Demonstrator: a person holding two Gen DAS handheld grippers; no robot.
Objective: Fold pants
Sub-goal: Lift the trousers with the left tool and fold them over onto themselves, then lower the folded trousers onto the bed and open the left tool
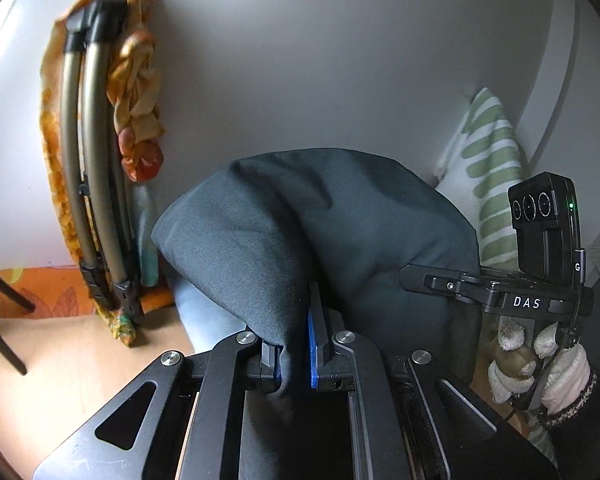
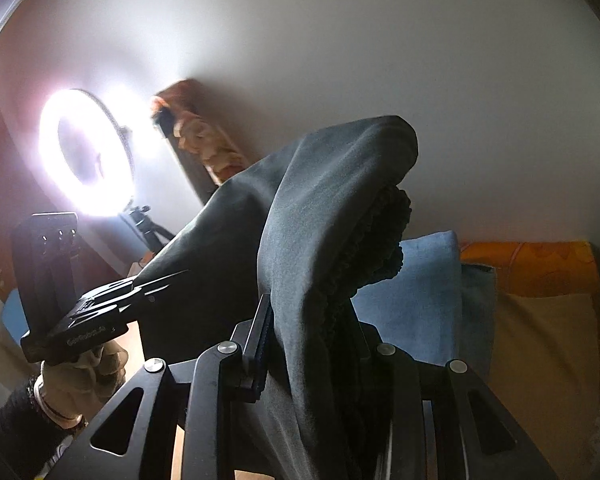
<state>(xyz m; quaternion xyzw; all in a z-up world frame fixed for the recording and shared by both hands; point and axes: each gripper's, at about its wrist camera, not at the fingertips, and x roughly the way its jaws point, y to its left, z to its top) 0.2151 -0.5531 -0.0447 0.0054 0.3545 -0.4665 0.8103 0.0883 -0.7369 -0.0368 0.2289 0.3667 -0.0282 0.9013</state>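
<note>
The dark grey-green pants (image 1: 320, 220) hang lifted in the air between both grippers. My left gripper (image 1: 294, 352) is shut on a fold of the fabric between its blue pads. My right gripper (image 2: 304, 344) is shut on another part of the pants (image 2: 312, 216), near the gathered elastic waistband (image 2: 376, 240). The right gripper also shows at the right of the left wrist view (image 1: 432, 280), and the left gripper at the left of the right wrist view (image 2: 140, 284), both gripping the stretched cloth. Gloved hands hold both tools.
A folded frame draped with orange patterned cloth (image 1: 100, 152) leans on the white wall. A green-striped cloth (image 1: 488, 184) lies at the right. A bright ring light (image 2: 88, 152) on a tripod stands at the left. A blue cushion (image 2: 416, 292) and an orange cover (image 2: 540, 268) lie below.
</note>
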